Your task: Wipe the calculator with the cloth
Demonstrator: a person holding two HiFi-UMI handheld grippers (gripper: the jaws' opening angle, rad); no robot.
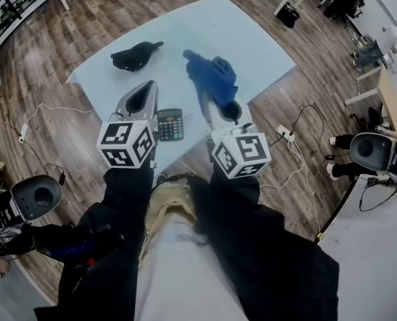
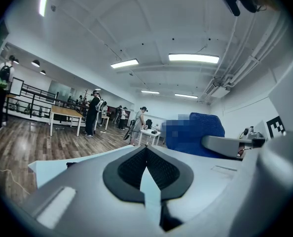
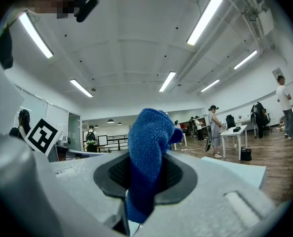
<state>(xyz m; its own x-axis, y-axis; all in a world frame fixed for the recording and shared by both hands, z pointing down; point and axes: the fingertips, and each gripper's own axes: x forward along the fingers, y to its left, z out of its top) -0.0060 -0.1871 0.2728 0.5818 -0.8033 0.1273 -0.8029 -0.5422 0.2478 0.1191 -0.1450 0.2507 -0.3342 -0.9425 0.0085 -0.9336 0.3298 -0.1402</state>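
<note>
- Right gripper (image 1: 220, 103) (image 3: 146, 168) clamped on the blue cloth (image 1: 212, 76) (image 3: 147, 142) — terry fabric pinched between both jaws, bunched end poking up past the tips, lower end hanging below them.
- Left gripper (image 1: 144, 92) (image 2: 146, 149) with jaws closed together, nothing between the pads.
- Calculator (image 1: 170, 124) lying flat on the pale blue table (image 1: 212, 25), at its near edge, between the two grippers and just beside the left one.
- Dark calculator body with rows of keys; key print and any brand too small to read.
- Cloth held apart from the calculator, not touching it.
- Black crumpled item (image 1: 136, 55) farther back on the table, apart from the rest.
- Only clear markings: bold black-and-white square patterns on each gripper's marker cube (image 1: 126, 144) — patterns, not letters.
- White power strip (image 1: 285, 133) with cables on the wood floor, right of the table.
</note>
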